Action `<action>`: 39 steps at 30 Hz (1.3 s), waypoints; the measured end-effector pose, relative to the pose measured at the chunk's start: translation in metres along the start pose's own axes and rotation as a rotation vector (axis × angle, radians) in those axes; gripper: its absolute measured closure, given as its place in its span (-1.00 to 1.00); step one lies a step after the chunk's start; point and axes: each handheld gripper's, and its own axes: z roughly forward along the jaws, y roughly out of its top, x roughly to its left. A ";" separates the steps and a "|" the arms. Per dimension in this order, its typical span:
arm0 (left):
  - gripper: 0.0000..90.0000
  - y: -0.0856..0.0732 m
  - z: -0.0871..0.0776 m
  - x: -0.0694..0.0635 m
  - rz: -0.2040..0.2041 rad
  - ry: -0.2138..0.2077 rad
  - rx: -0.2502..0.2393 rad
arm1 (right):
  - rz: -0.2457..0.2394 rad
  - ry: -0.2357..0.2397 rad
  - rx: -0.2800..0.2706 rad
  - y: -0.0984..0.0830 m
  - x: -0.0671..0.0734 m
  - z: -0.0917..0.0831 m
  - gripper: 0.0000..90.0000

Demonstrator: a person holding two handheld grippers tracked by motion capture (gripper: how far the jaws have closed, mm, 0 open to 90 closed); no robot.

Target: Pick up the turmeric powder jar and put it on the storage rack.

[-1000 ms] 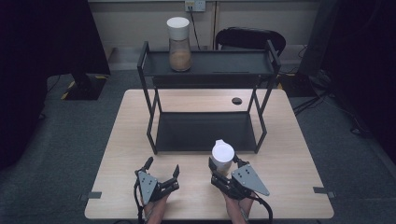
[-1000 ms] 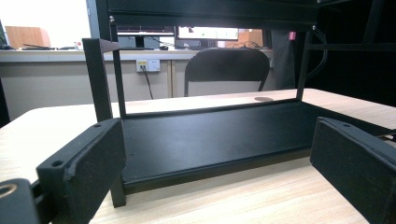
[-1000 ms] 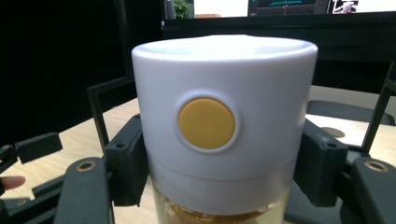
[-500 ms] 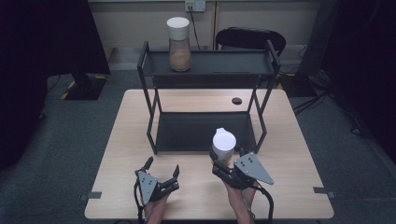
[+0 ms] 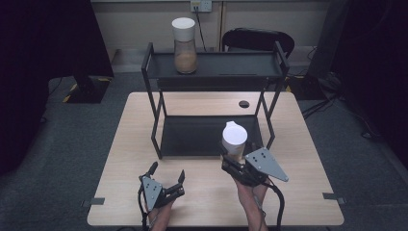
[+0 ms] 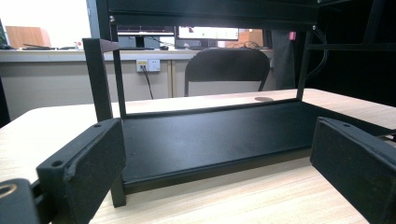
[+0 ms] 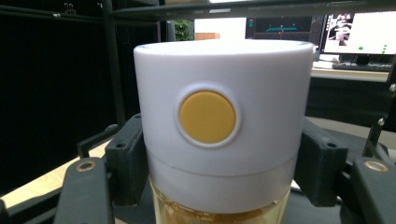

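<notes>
The right gripper (image 5: 234,161) was clamped on the clear glass jar with a tall white lid (image 5: 234,140), jaws pressing either side just below the lid, holding it upright above the pale wooden table (image 5: 202,202), before the black metal two-tier rack (image 5: 211,137). The left gripper (image 5: 166,179) rested on the table, jaws wide apart and empty.

We see a pale wooden counter (image 5: 202,202) carrying a black two-tier shelf (image 5: 211,134) on its far half. On the shelf's top tier, toward the left, stands a white-capped jar (image 5: 184,45). A small dark hole (image 5: 244,104) marks the counter's far right.
</notes>
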 end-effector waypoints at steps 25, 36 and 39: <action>-0.94 0.000 0.000 0.000 -0.001 -0.001 0.000 | -0.008 0.007 -0.051 0.054 -0.016 0.032 -0.34; -0.94 0.000 0.000 0.001 0.000 -0.003 -0.001 | -0.008 -0.003 -0.064 0.081 -0.028 0.050 -0.34; -0.94 0.000 0.000 0.001 0.000 -0.003 -0.001 | -0.010 -0.006 -0.069 0.087 -0.029 0.056 -0.34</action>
